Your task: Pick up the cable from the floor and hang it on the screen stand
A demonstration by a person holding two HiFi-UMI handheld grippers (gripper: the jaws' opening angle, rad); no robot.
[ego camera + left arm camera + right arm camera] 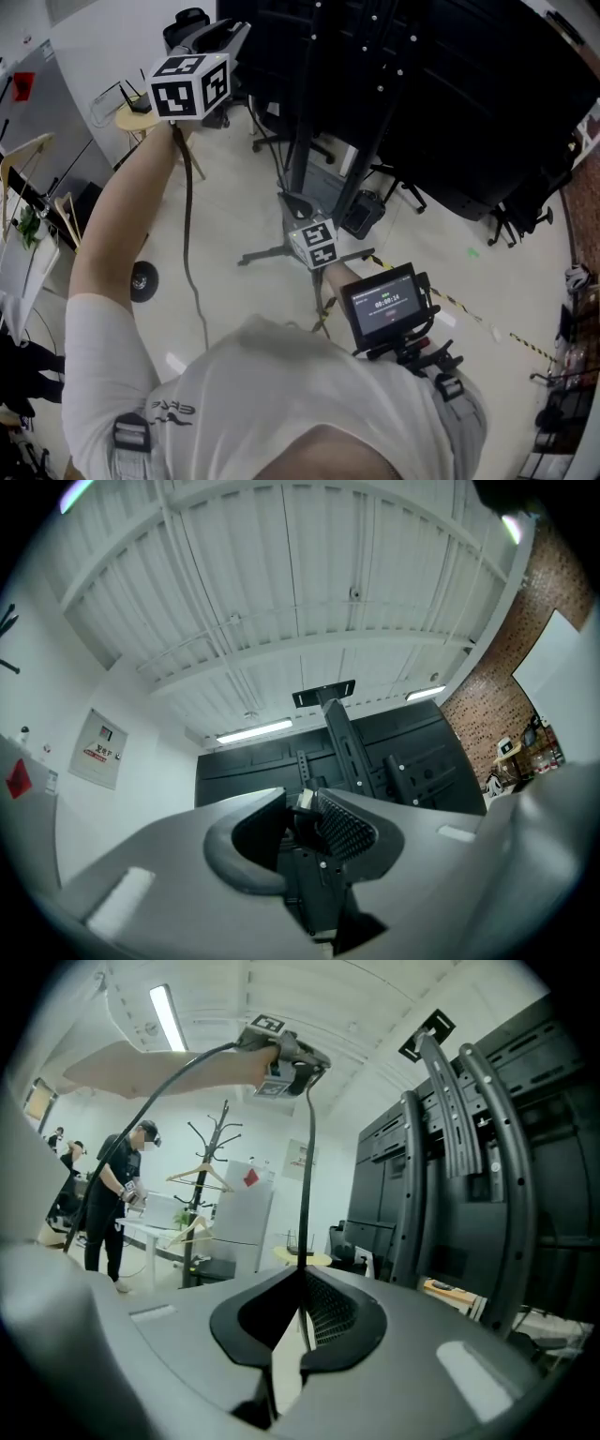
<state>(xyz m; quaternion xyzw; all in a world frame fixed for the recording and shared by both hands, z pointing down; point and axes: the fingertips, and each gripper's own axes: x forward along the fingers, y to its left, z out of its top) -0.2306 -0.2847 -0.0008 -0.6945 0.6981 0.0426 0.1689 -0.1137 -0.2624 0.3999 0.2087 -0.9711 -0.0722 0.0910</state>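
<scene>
Lifting the cable (307,1176) in front of the screen stand (441,1147)
The left gripper (305,808) clamps it high before the screen stand; the right gripper (302,1302) pinches it lower. Next, likely: drape the span over the stand.

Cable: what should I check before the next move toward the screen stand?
1. Left tool clamped on cable: ok, a black part of the cable sits between its jaws.
2. Right tool clamped on cable: ok, the jaws are narrow around it.
3. Loose strand off the floor: cannot tell, its lower end is out of sight.
4. Screen stand ahead of both tools: ok.
5. Hanging spot on the stand: cannot tell.
6. Bystander clear of the stand: ok, standing off to the side.
</scene>
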